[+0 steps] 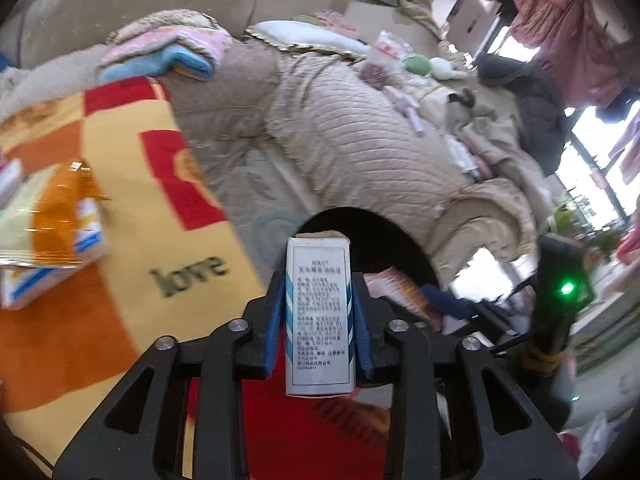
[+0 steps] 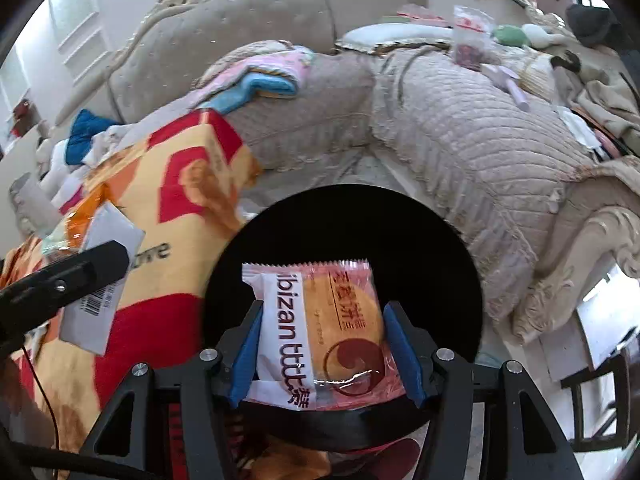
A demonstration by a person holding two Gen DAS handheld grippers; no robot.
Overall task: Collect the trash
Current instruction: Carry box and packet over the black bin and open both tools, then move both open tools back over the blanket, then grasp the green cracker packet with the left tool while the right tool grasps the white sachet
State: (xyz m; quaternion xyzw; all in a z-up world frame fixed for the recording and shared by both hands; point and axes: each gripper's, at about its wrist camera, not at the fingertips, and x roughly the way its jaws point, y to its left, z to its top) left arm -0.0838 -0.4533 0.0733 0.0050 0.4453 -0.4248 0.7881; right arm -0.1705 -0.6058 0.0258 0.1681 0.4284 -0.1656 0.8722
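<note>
Clamped between the blue pads of the left tongs [image 1: 320, 312] stands a white oblong printed cardboard box [image 1: 319, 320], light and stiff but crushable, so its narrow side walls are the sound hold, while the right tongs [image 2: 320, 348] are shut on a pink crinkly plastic biscuit packet [image 2: 320, 336], slippery and likely brittle inside, best pinched gently across its width. Both hang over the round black bin opening [image 2: 344, 232]. Only the left view shows an orange foil snack bag [image 1: 64, 220] lying farther off on the yellow-and-red "love" blanket [image 1: 132, 208] over the beige quilted sofa [image 1: 360, 152]; only the right view shows the box's barcode side.
</note>
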